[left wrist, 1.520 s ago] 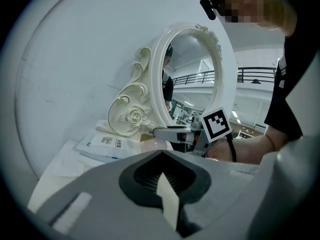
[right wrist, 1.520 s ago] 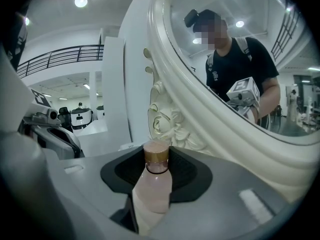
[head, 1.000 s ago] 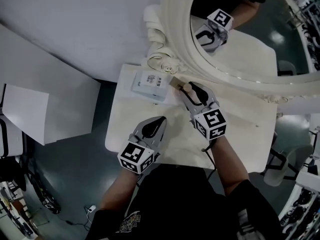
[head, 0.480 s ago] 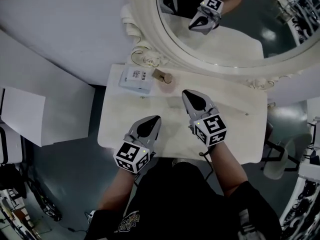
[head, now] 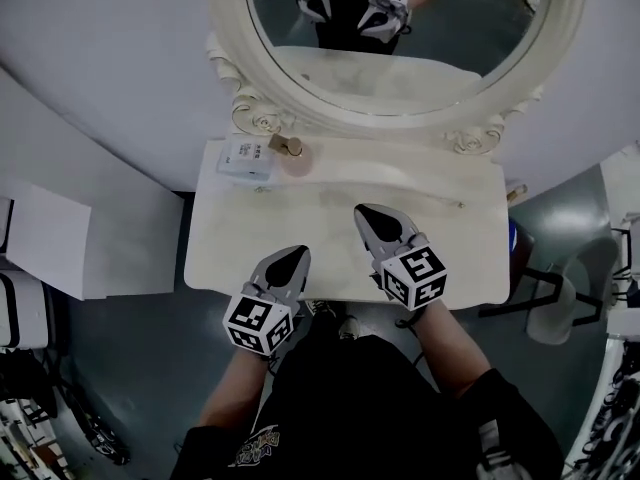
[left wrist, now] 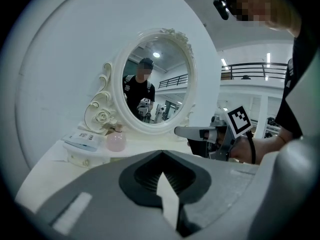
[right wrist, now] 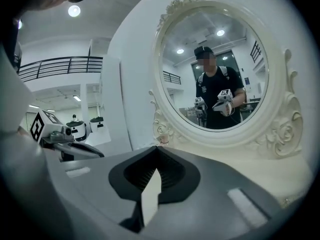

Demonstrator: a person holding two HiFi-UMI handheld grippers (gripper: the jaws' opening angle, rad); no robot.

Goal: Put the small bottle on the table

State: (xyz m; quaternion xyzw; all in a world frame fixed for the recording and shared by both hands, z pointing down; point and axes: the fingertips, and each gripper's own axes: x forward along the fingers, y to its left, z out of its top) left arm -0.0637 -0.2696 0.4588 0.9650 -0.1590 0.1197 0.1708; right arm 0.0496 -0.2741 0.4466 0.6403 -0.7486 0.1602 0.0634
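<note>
The small pink bottle (head: pixel 293 157) with a tan cap stands upright at the back left of the white dressing table (head: pixel 450 208), right beside a white box (head: pixel 245 158). In the left gripper view the bottle (left wrist: pixel 116 140) stands free, in front of the mirror's frame. My right gripper (head: pixel 363 212) is shut and empty over the middle of the table, well clear of the bottle. At the table's front edge, my left gripper (head: pixel 297 253) is also shut with nothing in it. Each gripper view shows its own jaws (left wrist: pixel 161 155) (right wrist: pixel 156 150) closed tip to tip.
A large oval mirror (head: pixel 400 28) in an ornate white frame rises along the back of the table and reflects both grippers. A white wall lies behind it. A white cabinet (head: pixel 90 218) stands to the left, with dark floor around the table.
The right gripper let go of the bottle beside the box and drew back toward the front, jaws shut. The left gripper also pulled back a little. The head camera rose.
</note>
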